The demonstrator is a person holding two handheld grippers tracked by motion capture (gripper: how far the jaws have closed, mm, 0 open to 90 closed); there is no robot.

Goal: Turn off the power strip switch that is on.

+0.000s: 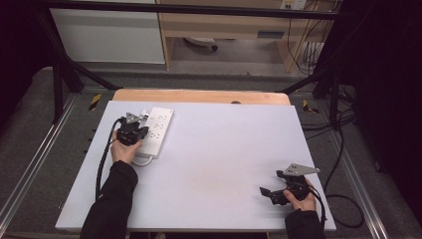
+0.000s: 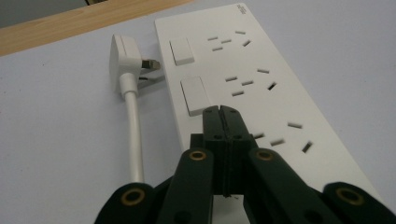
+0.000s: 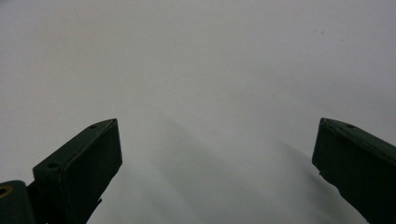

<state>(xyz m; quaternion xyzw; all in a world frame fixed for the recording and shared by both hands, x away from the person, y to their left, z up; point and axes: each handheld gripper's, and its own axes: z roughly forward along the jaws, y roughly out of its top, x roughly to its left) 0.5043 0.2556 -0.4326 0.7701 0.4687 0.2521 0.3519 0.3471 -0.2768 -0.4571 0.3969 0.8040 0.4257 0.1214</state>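
A white power strip point(image 1: 156, 130) point(image 2: 261, 88) lies at the table's far left, with two rocker switches point(image 2: 194, 95) and several socket groups. Its white plug point(image 2: 122, 56) and cable point(image 2: 134, 135) lie beside it on the table. My left gripper point(image 1: 133, 130) point(image 2: 220, 110) is shut, jaws pressed together with nothing between them, tips over the strip right at the nearer switch's edge. My right gripper point(image 1: 274, 194) point(image 3: 217, 144) is open near the front right of the table, its jaws wide apart over bare white surface.
The white table top point(image 1: 224, 159) has a wooden edge point(image 1: 199, 96) at the back. Black frame bars, dark cables point(image 1: 338, 164) and a grey floor surround the table. Cabinets stand beyond it.
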